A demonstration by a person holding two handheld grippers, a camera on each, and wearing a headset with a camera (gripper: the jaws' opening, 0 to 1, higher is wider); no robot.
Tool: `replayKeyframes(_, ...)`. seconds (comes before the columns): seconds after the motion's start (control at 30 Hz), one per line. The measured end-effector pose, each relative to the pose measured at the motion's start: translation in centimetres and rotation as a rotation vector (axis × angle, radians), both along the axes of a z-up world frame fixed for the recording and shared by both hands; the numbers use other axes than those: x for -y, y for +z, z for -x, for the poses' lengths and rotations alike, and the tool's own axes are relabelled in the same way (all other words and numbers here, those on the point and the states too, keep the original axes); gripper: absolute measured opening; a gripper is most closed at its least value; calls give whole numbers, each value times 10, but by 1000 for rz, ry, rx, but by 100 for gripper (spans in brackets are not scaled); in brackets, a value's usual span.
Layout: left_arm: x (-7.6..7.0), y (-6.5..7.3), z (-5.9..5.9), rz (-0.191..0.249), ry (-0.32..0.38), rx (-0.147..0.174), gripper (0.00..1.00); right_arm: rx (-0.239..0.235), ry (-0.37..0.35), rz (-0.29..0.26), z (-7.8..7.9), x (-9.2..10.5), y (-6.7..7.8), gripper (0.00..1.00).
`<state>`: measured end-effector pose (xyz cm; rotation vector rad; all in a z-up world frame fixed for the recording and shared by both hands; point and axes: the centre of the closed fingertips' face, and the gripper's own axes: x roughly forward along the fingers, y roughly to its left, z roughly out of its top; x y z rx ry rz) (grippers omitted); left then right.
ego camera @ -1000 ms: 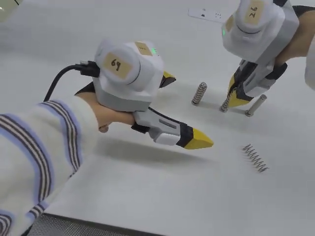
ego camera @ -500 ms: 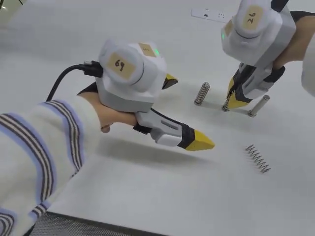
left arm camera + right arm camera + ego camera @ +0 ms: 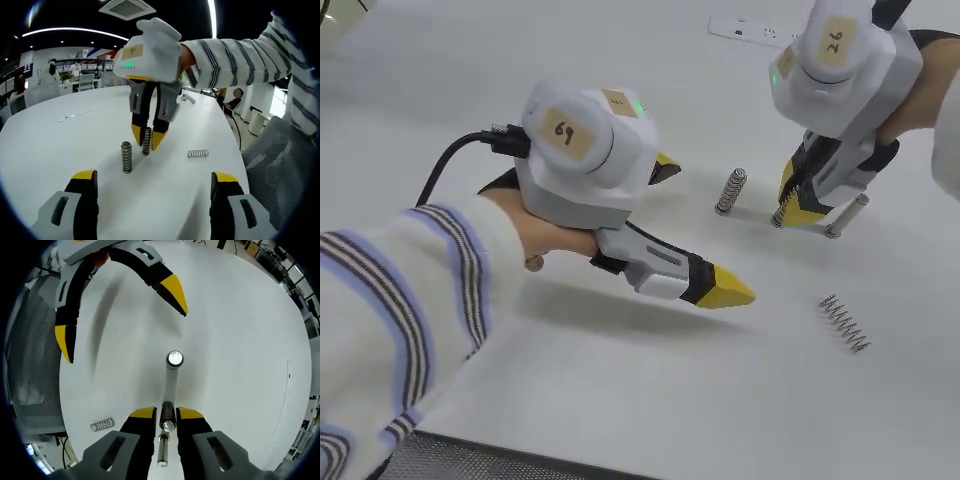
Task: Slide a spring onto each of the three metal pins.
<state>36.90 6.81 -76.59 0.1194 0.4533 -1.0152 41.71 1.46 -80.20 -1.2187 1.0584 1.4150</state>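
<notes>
Three metal pins stand in a row on the white table (image 3: 620, 400). The nearest pin wears a spring (image 3: 728, 190) (image 3: 126, 156), and from above I see its top (image 3: 175, 359). My right gripper (image 3: 798, 208) (image 3: 147, 138) (image 3: 167, 414) is shut on a second spring (image 3: 167, 416) (image 3: 146, 141), held upright over the middle pin. The third pin (image 3: 846, 214) (image 3: 162, 452) is bare, just beyond the jaws. A loose spring (image 3: 843, 322) (image 3: 198, 153) (image 3: 102, 425) lies flat on the table. My left gripper (image 3: 695, 230) (image 3: 155, 182) hovers open with nothing in it, short of the pins.
A flat white strip (image 3: 750, 28) lies at the far edge of the table. A black cable (image 3: 445, 160) trails from the left gripper. A mesh chair (image 3: 35, 365) stands beside the table.
The right gripper has sunk slightly over the middle pin with its spring. The left gripper has hardly moved.
</notes>
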Motion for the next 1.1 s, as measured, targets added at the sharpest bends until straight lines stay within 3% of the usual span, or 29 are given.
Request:
replayKeyframes(0.5,2,-4,5,-16,-18,-12,91,22,-7,-13,-3,3,14,15)
replayKeyframes(0.83,5,-4,11,-14,-38,-20,87,47,-16,-55,2,3,31,19)
replayKeyframes(1.1,1,-5,10,-13,-26,-32,90,61,-48,-101,10,5,53,21)
